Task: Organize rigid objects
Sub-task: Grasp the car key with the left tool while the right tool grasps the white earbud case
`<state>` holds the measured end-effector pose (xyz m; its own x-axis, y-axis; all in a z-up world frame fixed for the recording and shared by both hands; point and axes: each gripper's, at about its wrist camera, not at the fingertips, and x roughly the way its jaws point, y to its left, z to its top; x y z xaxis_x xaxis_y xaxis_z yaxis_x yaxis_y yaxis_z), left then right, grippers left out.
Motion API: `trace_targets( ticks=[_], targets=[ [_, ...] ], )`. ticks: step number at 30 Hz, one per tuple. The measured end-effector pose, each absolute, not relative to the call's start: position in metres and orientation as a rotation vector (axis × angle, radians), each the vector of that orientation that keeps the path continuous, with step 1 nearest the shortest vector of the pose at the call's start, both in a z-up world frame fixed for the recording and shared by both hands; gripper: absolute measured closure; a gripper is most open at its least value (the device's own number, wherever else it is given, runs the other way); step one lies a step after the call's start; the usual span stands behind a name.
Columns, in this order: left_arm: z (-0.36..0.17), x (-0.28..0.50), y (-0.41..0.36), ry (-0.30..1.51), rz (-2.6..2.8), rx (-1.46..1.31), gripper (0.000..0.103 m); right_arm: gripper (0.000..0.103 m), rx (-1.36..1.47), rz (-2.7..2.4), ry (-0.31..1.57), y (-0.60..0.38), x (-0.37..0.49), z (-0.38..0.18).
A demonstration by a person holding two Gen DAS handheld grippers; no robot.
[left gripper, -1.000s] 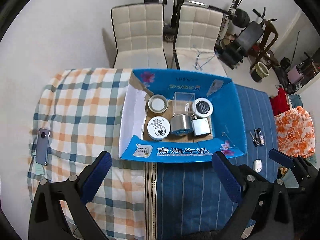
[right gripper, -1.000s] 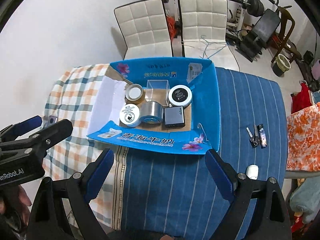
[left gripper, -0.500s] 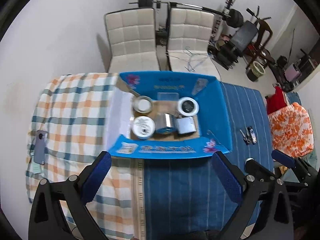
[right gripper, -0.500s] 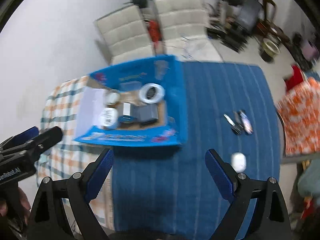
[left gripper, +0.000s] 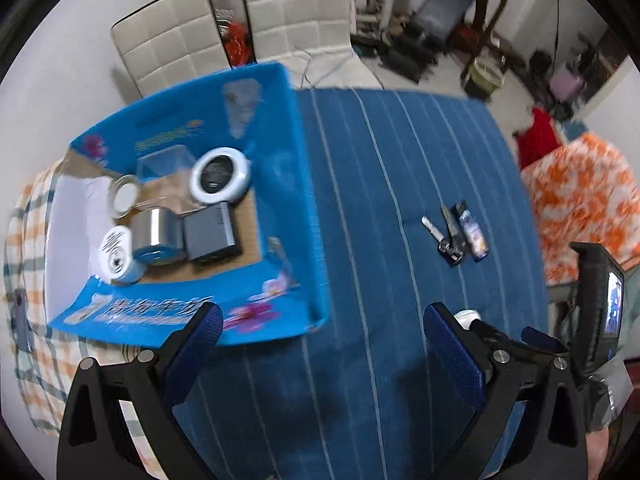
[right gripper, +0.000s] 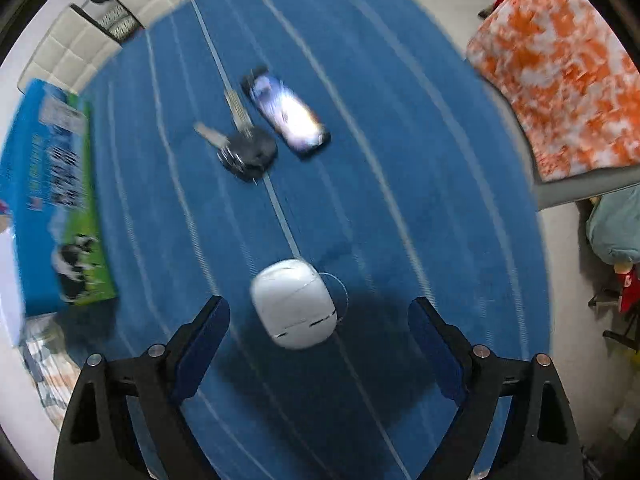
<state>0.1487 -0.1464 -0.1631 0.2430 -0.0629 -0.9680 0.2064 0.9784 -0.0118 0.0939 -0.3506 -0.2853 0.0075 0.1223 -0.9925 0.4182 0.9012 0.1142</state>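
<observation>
A small white rounded case [right gripper: 294, 304] lies on the blue striped cloth [right gripper: 400, 120]. My right gripper [right gripper: 318, 312] points down over it. Its jaws are closing, with the case between the blue fingers [right gripper: 208, 328] and neither pad touching it. Beyond the case lie a bunch of keys [right gripper: 246, 148] and a lighter [right gripper: 288, 114]. My left gripper [left gripper: 322, 320] hangs open and empty over the blue cloth, beside the near right corner of the blue carton [left gripper: 304, 200]. The carton holds round tins, a foil roll and a dark box. The white case [left gripper: 468, 314] peeks out behind the left gripper's right finger.
The keys [left gripper: 448, 240] and lighter [left gripper: 472, 232] lie right of the carton. A checked cloth [left gripper: 24, 240] covers the table's left part. An orange patterned fabric [right gripper: 560, 72] lies off the table's right edge. White chairs [left gripper: 296, 4] and gym gear stand behind.
Both grippers swung right and came down. The carton slid to the left of both views. The right gripper now stands low over the white case, which was far off before.
</observation>
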Motion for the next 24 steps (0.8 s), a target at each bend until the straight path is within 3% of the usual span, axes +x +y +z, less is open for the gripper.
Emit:
trace_targets(
  ticks=[3, 5, 6, 14, 21, 24],
  targets=[
    [-0.177, 0.155, -0.173, 1.326, -0.181, 0.192, 0.0, 0.026, 0.366, -0.235, 1.584, -0.34, 0.099, -0.305],
    [-0.181, 0.158, -0.182, 1.327, -0.178, 0.211, 0.0, 0.042, 0.299, -0.258, 1.552, -0.336, 0.101, -0.303],
    [-0.183, 0.161, -0.187, 1.331, -0.176, 0.221, 0.0, 0.054, 0.285, -0.272, 1.547, -0.338, 0.102, -0.302],
    [-0.2, 0.181, -0.222, 1.336, -0.209, 0.194, 0.0, 0.054, 0.392, -0.37, 1.541, -0.41, 0.112, -0.302],
    [-0.241, 0.201, -0.272, 1.443, -0.303, 0.161, 0.0, 0.054, 0.436, -0.423, 1.526, -0.451, 0.11, -0.295],
    [-0.269, 0.209, -0.289, 1.49, -0.319, 0.195, 0.005, 0.054, 0.444, -0.42, 1.529, -0.458, 0.11, -0.298]
  ],
)
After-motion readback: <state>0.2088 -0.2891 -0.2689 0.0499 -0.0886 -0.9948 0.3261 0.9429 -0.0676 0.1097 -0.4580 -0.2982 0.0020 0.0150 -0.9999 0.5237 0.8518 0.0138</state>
